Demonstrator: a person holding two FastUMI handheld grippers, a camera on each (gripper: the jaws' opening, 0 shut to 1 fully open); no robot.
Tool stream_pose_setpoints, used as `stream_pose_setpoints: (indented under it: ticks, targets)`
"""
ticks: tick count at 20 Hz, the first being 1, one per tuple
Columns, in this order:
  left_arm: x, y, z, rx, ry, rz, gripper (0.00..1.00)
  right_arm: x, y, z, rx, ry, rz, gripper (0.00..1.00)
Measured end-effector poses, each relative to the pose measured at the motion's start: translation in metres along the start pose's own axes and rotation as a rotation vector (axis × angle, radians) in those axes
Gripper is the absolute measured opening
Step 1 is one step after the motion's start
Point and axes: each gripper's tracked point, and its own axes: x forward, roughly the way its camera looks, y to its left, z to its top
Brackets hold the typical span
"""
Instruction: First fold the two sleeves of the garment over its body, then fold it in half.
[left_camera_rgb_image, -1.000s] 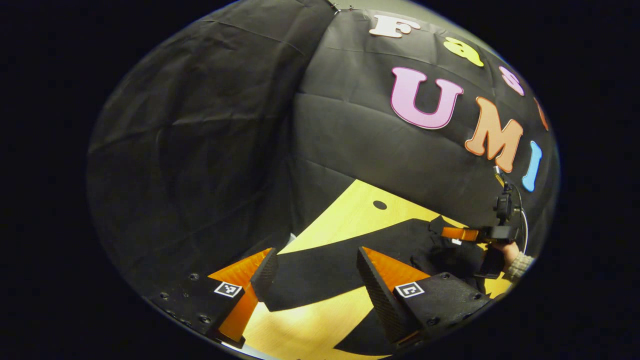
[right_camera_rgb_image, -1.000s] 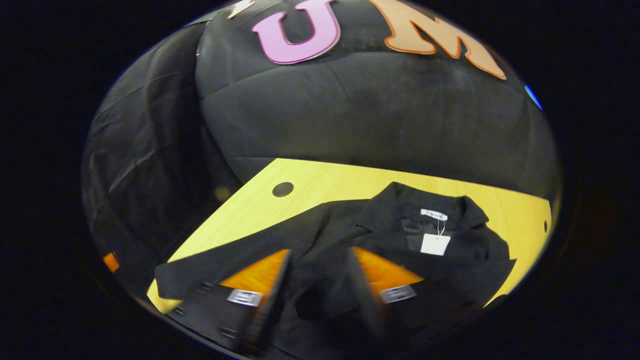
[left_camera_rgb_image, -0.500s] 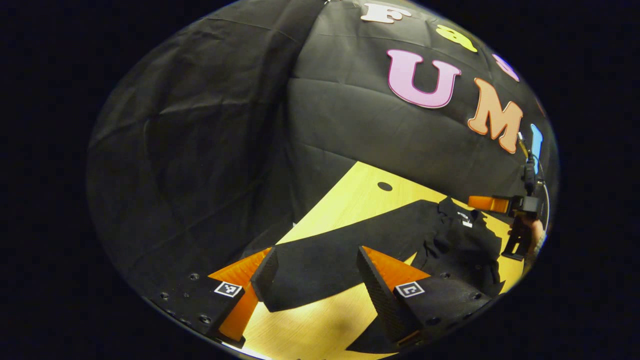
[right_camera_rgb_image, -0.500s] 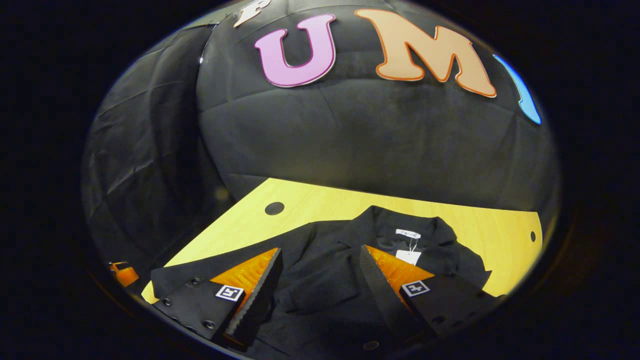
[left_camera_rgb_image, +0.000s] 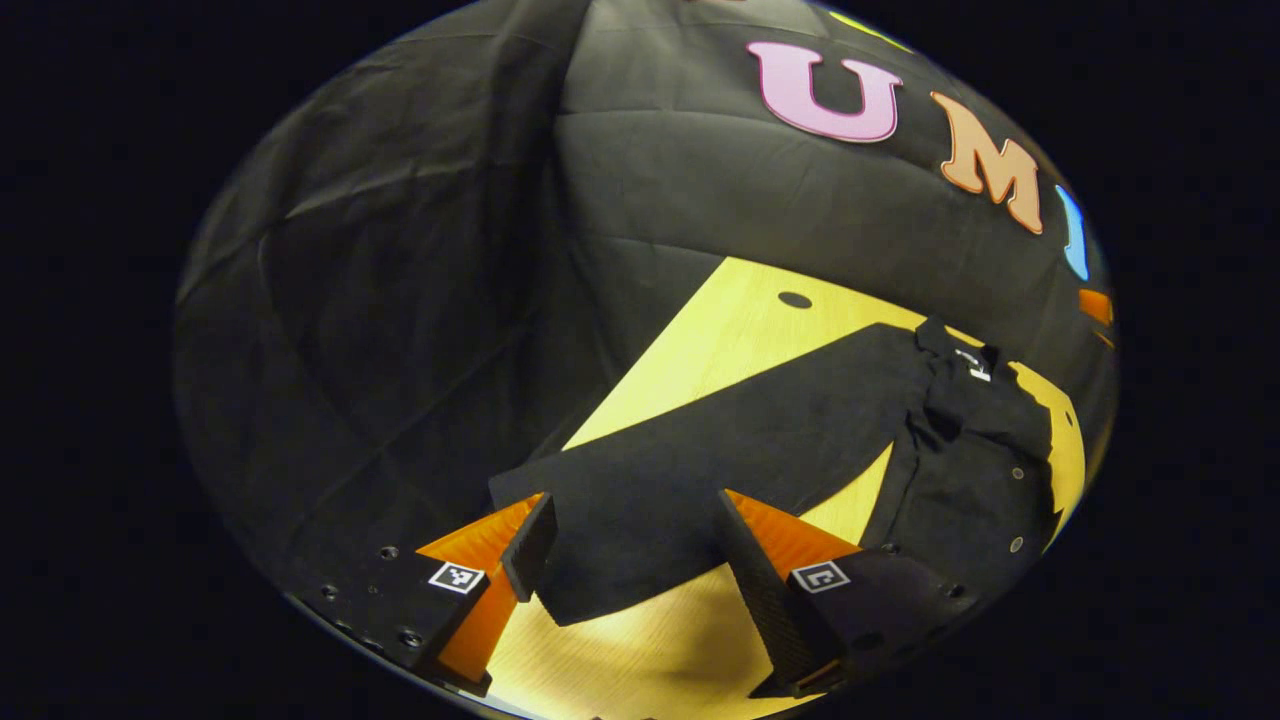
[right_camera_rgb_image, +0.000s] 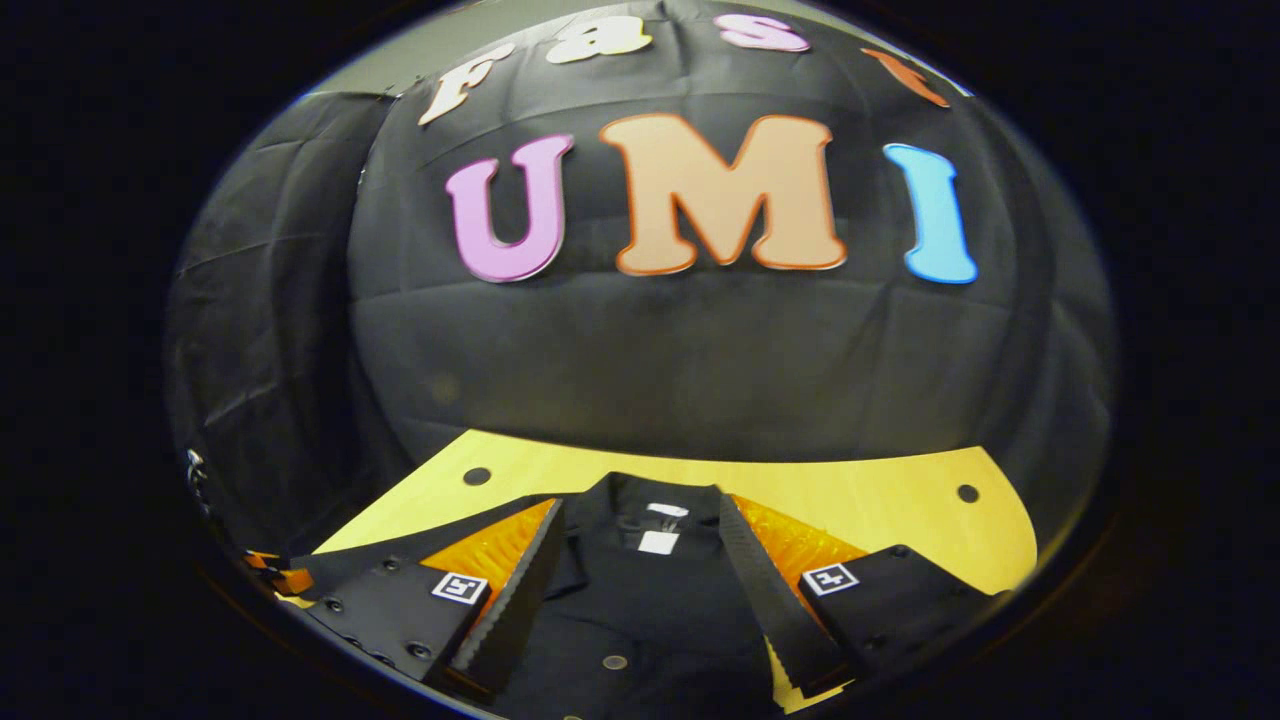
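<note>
While the left tongs (left_camera_rgb_image: 635, 545) hang spread wide over the cuff end of one sleeve (left_camera_rgb_image: 720, 440), nothing is gripped between them. Left gripper view: sleeve stretched flat and straight across the yellow worktop (left_camera_rgb_image: 740, 315), running out from the black garment (left_camera_rgb_image: 960, 480), which lies buttoned and face up. Right tongs (right_camera_rgb_image: 640, 565) equally wide apart, empty, poised above the garment's collar (right_camera_rgb_image: 650, 495). Right gripper view adds a white tag (right_camera_rgb_image: 657, 542) inside the neck, a front button (right_camera_rgb_image: 614, 662), two round holes (right_camera_rgb_image: 966, 493) in the worktop.
</note>
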Motion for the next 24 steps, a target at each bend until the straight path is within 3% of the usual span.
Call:
stream_pose_setpoints:
  ticks: [3, 9, 20, 24]
  targets:
    - [0.011, 0.001, -0.008, -0.008, 0.024, 0.0, 0.95, -0.03, -0.039, 0.008, 0.057, -0.038, -0.065, 0.98]
    - [0.027, 0.003, -0.022, 0.006, 0.087, 0.018, 0.95, -0.071, -0.093, 0.012, 0.058, -0.1, -0.185, 0.98]
    - [0.03, -0.001, -0.021, 0.018, 0.041, 0.012, 0.95, -0.118, -0.116, -0.012, 0.115, -0.097, -0.231, 0.97]
    - [0.033, -0.013, -0.017, 0.017, 0.039, -0.016, 0.6, -0.13, -0.125, -0.017, 0.145, -0.095, -0.24, 0.97]
